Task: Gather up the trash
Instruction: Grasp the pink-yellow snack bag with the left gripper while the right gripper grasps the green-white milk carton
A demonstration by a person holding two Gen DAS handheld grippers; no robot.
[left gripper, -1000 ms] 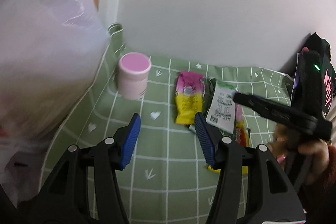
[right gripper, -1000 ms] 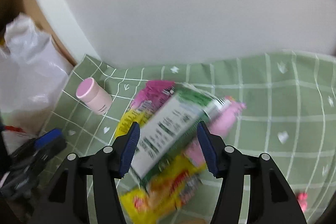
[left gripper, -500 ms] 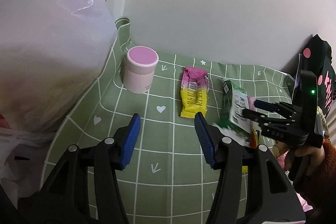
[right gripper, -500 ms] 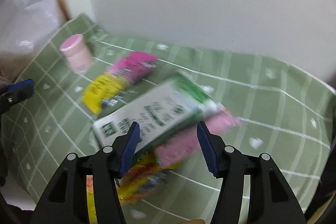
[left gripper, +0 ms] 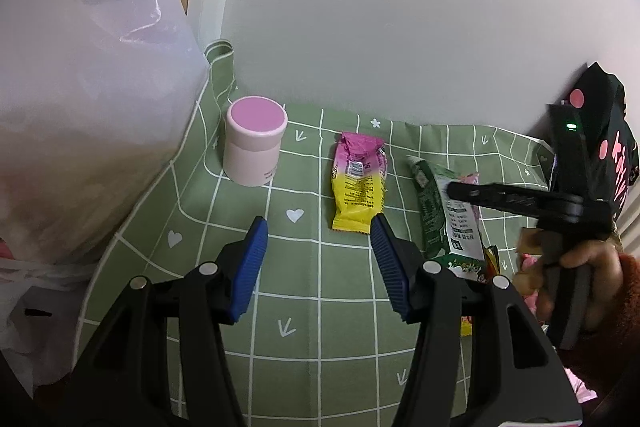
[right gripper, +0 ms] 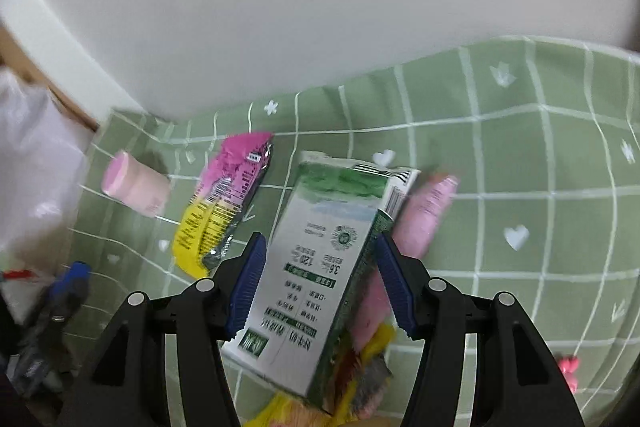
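A green-and-white milk carton (right gripper: 308,287) lies flat on a pink wrapper (right gripper: 424,215) and a yellow-red wrapper (right gripper: 360,367). My right gripper (right gripper: 319,241) points down over it. Its jaws are opening, with the carton lengthwise between the blue pads and thin gaps on both sides. In the left wrist view one black finger of that right gripper (left gripper: 500,197) reaches over the carton (left gripper: 448,223), held by a person's hand (left gripper: 584,267). A pink-and-yellow snack wrapper (left gripper: 358,187) lies left of the carton. My left gripper (left gripper: 318,223) hovers open over the cloth, nothing between its pads.
A pink lidded jar (left gripper: 254,151) stands at the back left on the green checked tablecloth (left gripper: 320,327). A big white plastic bag (left gripper: 80,107) fills the left side. A black bag with pink dots (left gripper: 608,147) hangs at the right. A white wall closes the back.
My right gripper has rolled and come lower, so the carton now lines up lengthwise between its pads, which stand wider. The left gripper has not moved.
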